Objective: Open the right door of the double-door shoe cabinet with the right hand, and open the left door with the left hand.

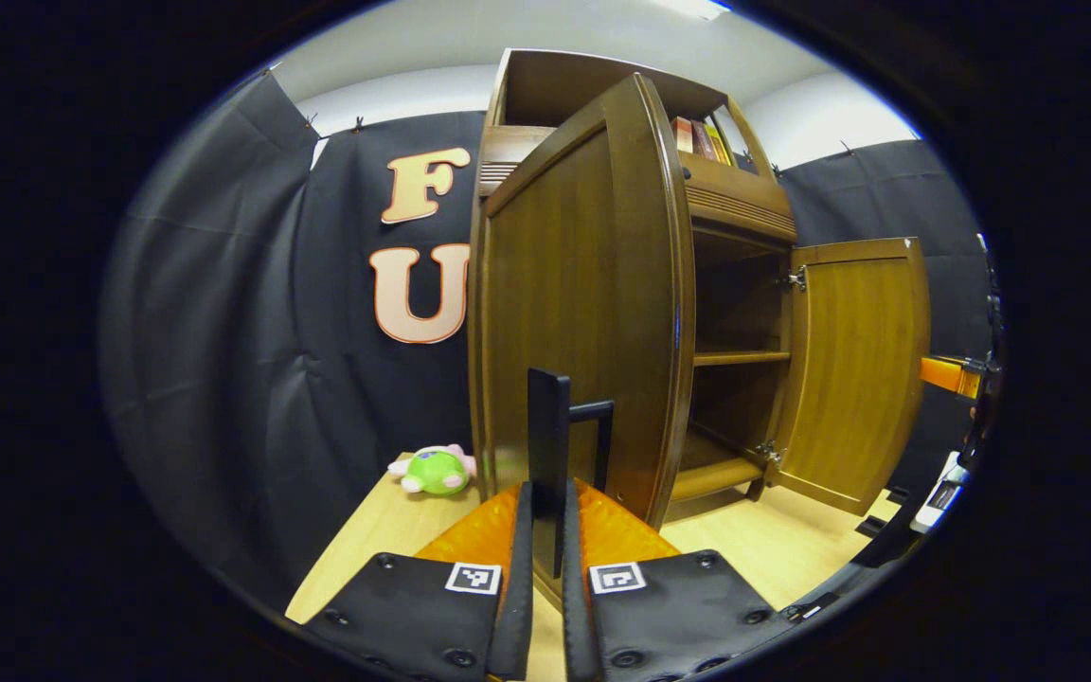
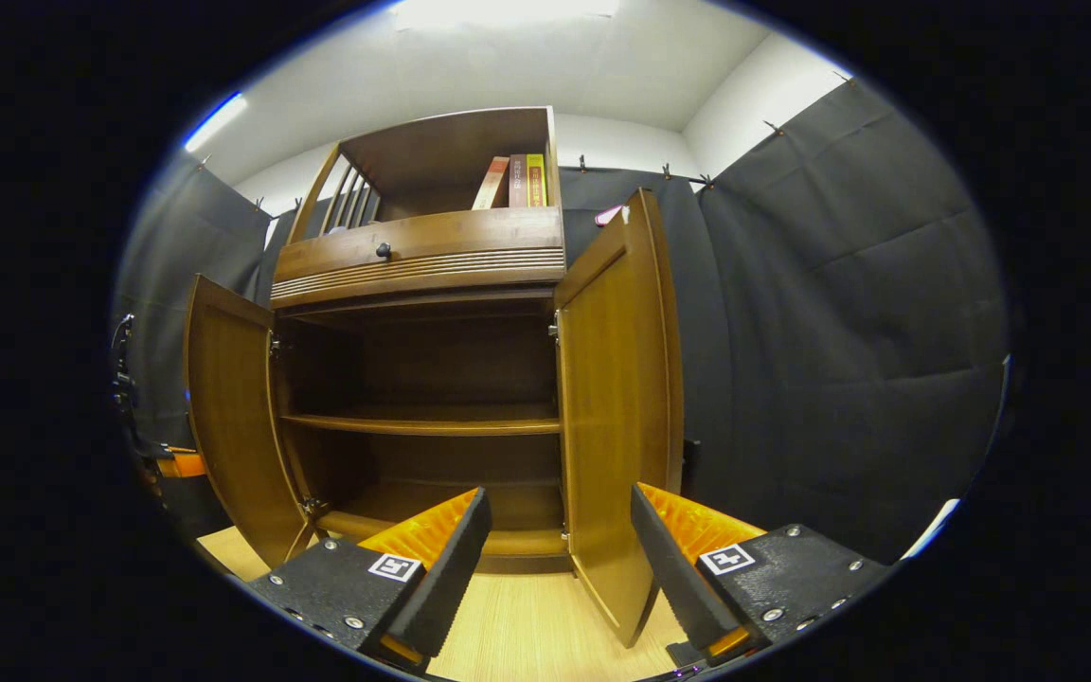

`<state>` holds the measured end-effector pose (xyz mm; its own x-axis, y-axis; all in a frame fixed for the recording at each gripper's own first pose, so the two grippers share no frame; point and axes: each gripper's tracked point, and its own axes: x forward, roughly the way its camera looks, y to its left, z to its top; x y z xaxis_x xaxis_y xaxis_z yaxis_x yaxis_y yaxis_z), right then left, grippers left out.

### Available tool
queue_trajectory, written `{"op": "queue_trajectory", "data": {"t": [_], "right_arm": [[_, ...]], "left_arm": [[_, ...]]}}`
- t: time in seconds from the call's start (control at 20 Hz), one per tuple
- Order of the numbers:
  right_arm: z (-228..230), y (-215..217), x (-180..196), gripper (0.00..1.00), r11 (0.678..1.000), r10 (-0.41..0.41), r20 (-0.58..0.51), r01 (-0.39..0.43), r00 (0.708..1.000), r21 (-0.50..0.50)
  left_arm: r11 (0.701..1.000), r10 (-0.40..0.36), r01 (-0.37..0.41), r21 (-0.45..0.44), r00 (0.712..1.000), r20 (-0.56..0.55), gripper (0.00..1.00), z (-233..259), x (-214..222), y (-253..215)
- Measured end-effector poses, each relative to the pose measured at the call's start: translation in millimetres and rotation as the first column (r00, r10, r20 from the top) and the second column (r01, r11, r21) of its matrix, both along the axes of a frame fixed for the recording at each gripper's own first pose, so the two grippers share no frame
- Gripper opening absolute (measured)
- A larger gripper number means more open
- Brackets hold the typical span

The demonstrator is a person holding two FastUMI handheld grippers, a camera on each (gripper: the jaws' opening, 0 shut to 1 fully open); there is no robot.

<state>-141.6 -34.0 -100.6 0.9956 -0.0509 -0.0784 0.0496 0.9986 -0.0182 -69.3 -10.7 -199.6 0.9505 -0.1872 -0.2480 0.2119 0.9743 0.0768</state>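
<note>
Nothing legible: the book spines (image 2: pixel 519 180) are too small to read.

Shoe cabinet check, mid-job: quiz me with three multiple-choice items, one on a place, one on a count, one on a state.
1. Where does the plush toy lie?
A. on the floor left of the cabinet
B. on the middle shelf
C. on top of the books

2. How many books stand in the top compartment?
A. one
B. three
C. six

3. What is the left gripper doing?
A. hanging open in the air
B. shut on the door handle
C. gripping a book

Answers: 1 A, it lies on the floor beside the left door. 2 B, three spines show. 3 B, both fingers press on the handle.
</note>
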Motion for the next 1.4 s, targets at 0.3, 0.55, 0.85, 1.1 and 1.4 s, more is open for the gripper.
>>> {"op": "queue_trajectory", "data": {"t": [0.3,0.55,0.85,1.1,1.4], "right_arm": [[-2,26,11,0.91,0.999,0.040,-0.004,-0.040,0.999,0.010],[-9,47,21,0.92,0.997,0.080,-0.015,-0.080,0.997,0.023],[-15,63,30,0.95,0.993,0.114,-0.021,-0.113,0.993,0.040],[-23,69,39,1.00,0.991,0.133,-0.024,-0.132,0.991,0.037],[-25,70,40,0.91,0.990,0.136,-0.027,-0.135,0.990,0.042]], "left_arm": [[0.999,0.049,-0.048,-0.005,0.999,0.012,0.19,4,0,29],[0.996,0.087,-0.087,-0.004,0.996,0.031,0.18,12,-1,53],[0.993,0.114,-0.116,0.027,0.991,0.069,0.21,28,-12,68],[0.982,0.186,-0.189,0.029,0.980,0.071,0.15,36,-18,98],[0.979,0.201,-0.202,0.008,0.978,0.060,0.18,43,-26,112]]}}
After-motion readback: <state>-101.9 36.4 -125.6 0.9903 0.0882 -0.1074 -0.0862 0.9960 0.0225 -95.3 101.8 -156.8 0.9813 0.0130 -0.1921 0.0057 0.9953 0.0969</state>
